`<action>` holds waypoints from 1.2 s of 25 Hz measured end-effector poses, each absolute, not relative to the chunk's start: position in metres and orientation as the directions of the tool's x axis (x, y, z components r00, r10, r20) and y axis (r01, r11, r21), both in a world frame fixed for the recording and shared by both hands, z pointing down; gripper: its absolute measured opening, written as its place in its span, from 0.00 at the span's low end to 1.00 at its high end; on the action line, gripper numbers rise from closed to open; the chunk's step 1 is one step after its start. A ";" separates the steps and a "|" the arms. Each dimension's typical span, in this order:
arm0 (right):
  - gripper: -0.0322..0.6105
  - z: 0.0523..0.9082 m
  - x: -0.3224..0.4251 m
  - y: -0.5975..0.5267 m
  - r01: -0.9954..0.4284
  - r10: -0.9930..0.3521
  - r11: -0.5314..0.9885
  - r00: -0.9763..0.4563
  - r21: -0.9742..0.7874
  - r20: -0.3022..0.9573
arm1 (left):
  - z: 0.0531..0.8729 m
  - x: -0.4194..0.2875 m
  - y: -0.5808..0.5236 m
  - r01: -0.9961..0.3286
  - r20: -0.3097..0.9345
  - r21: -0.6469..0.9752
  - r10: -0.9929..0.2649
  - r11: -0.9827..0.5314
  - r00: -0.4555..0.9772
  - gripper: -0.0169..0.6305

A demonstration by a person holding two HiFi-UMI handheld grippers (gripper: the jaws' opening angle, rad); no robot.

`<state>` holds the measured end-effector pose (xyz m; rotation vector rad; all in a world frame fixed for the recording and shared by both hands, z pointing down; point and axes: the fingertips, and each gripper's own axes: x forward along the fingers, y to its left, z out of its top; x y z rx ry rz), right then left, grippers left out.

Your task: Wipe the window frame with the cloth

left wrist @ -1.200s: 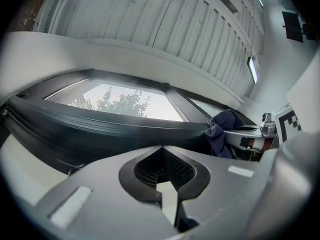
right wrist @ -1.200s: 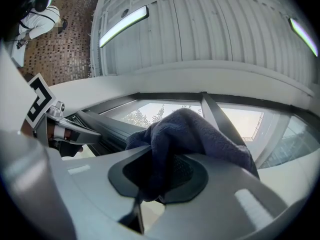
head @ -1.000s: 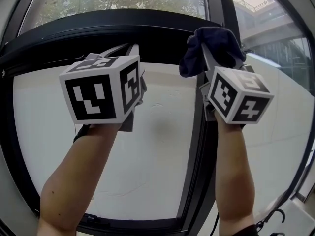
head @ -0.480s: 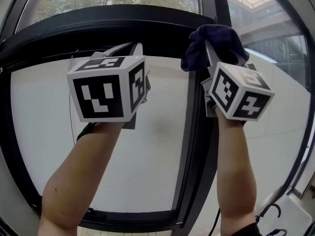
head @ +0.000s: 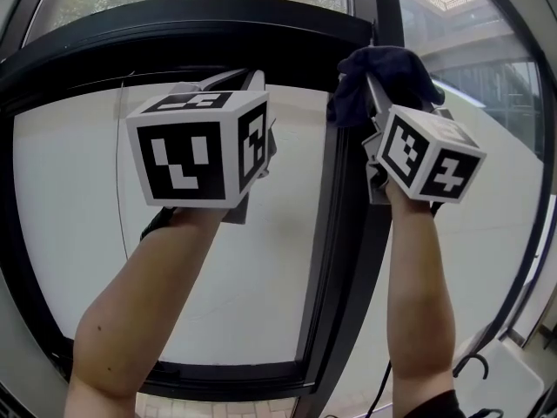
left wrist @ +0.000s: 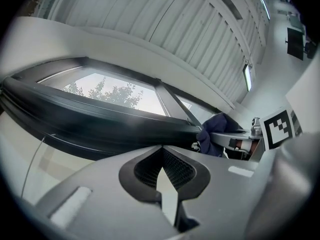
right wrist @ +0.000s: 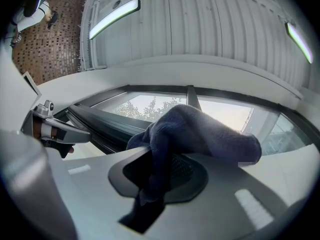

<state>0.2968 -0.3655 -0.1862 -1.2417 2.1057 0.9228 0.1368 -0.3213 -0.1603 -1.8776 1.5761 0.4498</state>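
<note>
Cloth up at the frame's corner, riding in my right gripper (right wrist: 161,178)

Over the last second both grippers have crept a touch higher. The right one pinches the dark blue cloth (head: 383,78), bunched where the mullion (head: 335,198) meets the window frame (head: 218,37) top bar, so I'd say the wipe is starting there. The left gripper (left wrist: 161,156) is pressed together and empty, just beside. The bunched cloth hides whether it actually touches the frame.

Window frame (head: 335,233): black, upright bar meeting a broad curved top bar.
At the joint: dark blue cloth (head: 383,77), bunched; contact not clear.
</note>
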 end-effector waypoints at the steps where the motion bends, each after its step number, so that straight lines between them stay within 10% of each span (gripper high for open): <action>1: 0.15 -0.186 0.295 -0.369 -0.892 -0.543 0.345 -0.444 0.293 -0.713 | -0.161 0.138 -0.321 -0.965 -0.630 -0.254 -0.745 -0.071 0.221 0.01; 30: 0.15 -0.115 0.287 -0.383 -0.876 -0.581 0.360 -0.480 0.321 -0.657 | -0.031 0.137 -0.369 -0.972 -0.518 -0.198 -0.828 -0.126 0.213 0.01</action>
